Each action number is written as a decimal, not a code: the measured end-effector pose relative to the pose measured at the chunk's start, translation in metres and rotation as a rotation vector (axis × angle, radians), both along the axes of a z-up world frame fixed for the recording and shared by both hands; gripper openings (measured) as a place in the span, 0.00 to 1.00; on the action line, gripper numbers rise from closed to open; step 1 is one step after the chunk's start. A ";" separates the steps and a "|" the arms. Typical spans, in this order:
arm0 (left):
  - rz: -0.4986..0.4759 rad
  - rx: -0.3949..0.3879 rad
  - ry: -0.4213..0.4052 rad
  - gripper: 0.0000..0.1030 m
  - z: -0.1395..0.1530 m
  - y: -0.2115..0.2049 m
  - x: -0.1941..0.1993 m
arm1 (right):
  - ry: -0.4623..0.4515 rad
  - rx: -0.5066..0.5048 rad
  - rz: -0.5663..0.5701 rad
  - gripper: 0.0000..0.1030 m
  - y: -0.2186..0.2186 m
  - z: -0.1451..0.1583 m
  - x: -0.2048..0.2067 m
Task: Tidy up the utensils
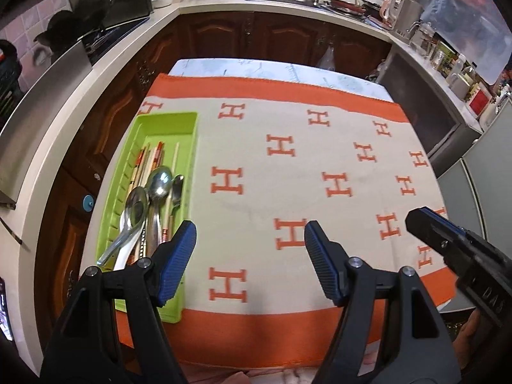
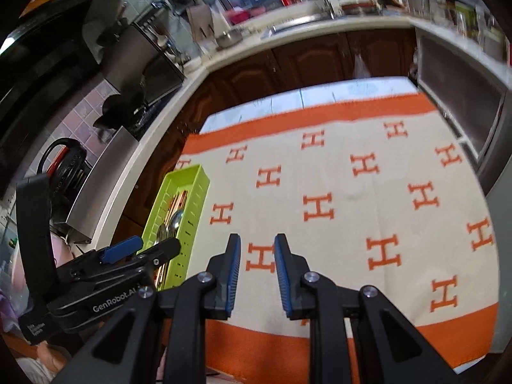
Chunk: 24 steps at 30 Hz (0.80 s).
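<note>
A green utensil tray [image 1: 166, 116] lies along the left edge of the table. It holds two metal spoons [image 1: 160, 180], a white spoon [image 1: 123, 252] and several chopsticks [image 1: 156, 156]. My left gripper [image 1: 250, 227] hovers open and wide just right of the tray's near end, with nothing between its fingers. In the right wrist view, my right gripper [image 2: 258, 240] hangs over the cloth with its blue pads [image 2: 233, 265] a small gap apart and nothing held. That view also shows the tray [image 2: 192, 172] and the left gripper [image 2: 158, 242] over its near end.
An orange and cream cloth [image 1: 288, 166] with H letters covers the table. No loose utensils show on it. Brown cabinets and a white counter [image 1: 96, 73] wrap around the left and far sides. A grey appliance [image 1: 416, 89] stands at the right.
</note>
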<state>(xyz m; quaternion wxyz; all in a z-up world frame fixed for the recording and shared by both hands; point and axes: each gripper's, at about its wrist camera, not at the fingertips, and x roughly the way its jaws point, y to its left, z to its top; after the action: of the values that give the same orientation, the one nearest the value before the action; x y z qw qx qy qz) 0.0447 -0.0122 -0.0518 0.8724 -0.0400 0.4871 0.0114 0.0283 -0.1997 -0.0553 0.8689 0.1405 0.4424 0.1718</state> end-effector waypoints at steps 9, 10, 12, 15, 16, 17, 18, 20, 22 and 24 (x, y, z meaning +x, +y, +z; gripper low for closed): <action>0.005 0.068 -0.115 0.66 0.028 -0.023 -0.022 | -0.126 -0.005 0.024 0.33 0.003 0.021 -0.018; 0.004 0.072 -0.124 0.66 0.030 -0.023 -0.024 | -0.133 -0.009 0.027 0.33 0.004 0.022 -0.019; 0.006 0.074 -0.135 0.66 0.032 -0.022 -0.027 | -0.142 -0.015 0.030 0.33 0.005 0.024 -0.020; 0.007 0.071 -0.143 0.66 0.033 -0.021 -0.030 | -0.138 -0.015 0.039 0.34 0.008 0.023 -0.020; 0.005 0.070 -0.143 0.66 0.033 -0.021 -0.030 | -0.137 -0.016 0.042 0.36 0.009 0.023 -0.021; 0.007 0.073 -0.142 0.66 0.034 -0.020 -0.030 | -0.138 -0.020 0.044 0.37 0.011 0.023 -0.021; 0.008 0.069 -0.143 0.66 0.033 -0.019 -0.031 | -0.140 -0.024 0.041 0.37 0.011 0.023 -0.022; 0.005 0.065 -0.144 0.66 0.033 -0.019 -0.031 | -0.146 -0.027 0.040 0.37 0.012 0.024 -0.023; 0.006 0.065 -0.146 0.66 0.032 -0.019 -0.031 | -0.151 -0.030 0.036 0.37 0.012 0.025 -0.024; 0.006 0.065 -0.145 0.66 0.032 -0.019 -0.030 | -0.151 -0.030 0.035 0.37 0.012 0.025 -0.025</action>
<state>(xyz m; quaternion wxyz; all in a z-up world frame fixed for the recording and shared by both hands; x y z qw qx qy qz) 0.0143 -0.0310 -0.0196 0.9062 -0.0140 0.4218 0.0270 0.0037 -0.1874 -0.0303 0.8987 0.1063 0.3807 0.1902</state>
